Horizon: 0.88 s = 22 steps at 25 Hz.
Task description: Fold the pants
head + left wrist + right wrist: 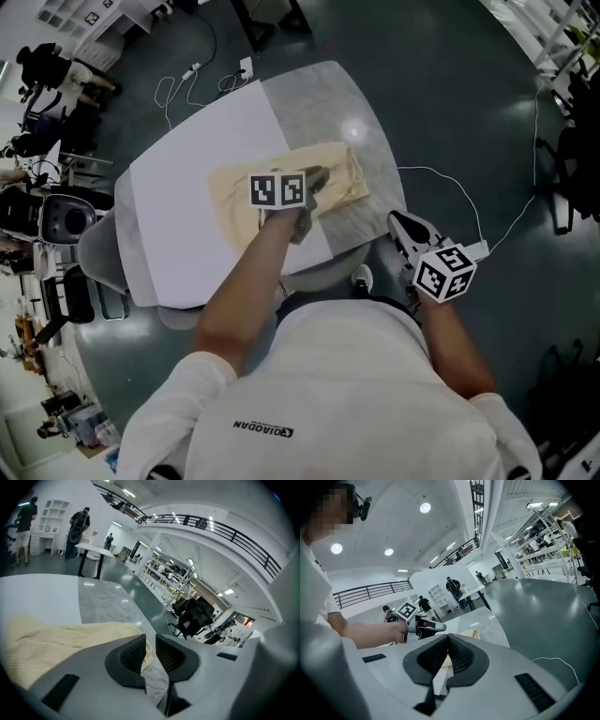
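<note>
The left tongs (322, 180) (150, 641) hang over the right part of the pants (234, 202) (56, 637). They are open only a little, with a thin gap. A bit of yellow cloth shows in that gap, but it looks like it lies under the tongs and is not pinched; the view is too poor to be sure. The right tongs (400, 222) (449, 639) are off the right side of the table (178, 141). Their tips are pressed together and they hold nothing. The pants lie flat on the table. Their long way runs from left to right in the head view. The left end is on the white part and the right end is on the grey part.
</note>
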{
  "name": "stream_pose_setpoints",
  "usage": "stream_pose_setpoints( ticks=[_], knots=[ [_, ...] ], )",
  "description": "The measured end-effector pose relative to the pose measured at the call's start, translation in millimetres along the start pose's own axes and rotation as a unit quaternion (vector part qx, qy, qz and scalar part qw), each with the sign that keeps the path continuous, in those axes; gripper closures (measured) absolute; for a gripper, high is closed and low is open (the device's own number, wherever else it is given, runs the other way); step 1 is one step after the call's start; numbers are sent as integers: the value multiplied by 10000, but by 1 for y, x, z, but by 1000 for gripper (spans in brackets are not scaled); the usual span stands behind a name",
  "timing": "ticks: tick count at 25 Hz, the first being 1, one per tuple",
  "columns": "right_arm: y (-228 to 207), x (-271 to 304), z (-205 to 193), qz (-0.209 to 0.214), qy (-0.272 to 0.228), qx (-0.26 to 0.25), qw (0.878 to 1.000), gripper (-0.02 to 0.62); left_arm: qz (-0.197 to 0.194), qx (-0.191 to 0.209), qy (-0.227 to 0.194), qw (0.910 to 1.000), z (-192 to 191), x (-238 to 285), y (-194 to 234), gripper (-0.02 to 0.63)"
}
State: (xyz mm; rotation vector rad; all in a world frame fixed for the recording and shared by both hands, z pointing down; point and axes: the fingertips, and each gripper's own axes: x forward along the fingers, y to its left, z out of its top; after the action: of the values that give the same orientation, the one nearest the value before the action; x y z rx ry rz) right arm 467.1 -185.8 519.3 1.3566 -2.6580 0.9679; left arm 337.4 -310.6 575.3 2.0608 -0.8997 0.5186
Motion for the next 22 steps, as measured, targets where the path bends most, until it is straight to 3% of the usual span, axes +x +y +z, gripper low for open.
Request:
stream_pose_setpoints(
  ticks=[5, 10, 16, 22],
  knots=[
    [23, 15, 17, 351, 13, -285, 9990, 574, 145, -3, -662, 9977, 2, -61, 6, 570],
    [38, 46, 19, 679, 198, -461, 9964, 574, 326, 92, -1020, 9942, -5, -116, 19, 578],
    [86, 97, 4, 931, 519, -619, 9924, 574, 889, -388, -1370, 9858, -23, -199, 98, 577],
    [132, 132, -12, 913, 781, -669, 9905, 574, 1481, -941, -1384, 9747, -59, -255, 199, 578]
  ],
)
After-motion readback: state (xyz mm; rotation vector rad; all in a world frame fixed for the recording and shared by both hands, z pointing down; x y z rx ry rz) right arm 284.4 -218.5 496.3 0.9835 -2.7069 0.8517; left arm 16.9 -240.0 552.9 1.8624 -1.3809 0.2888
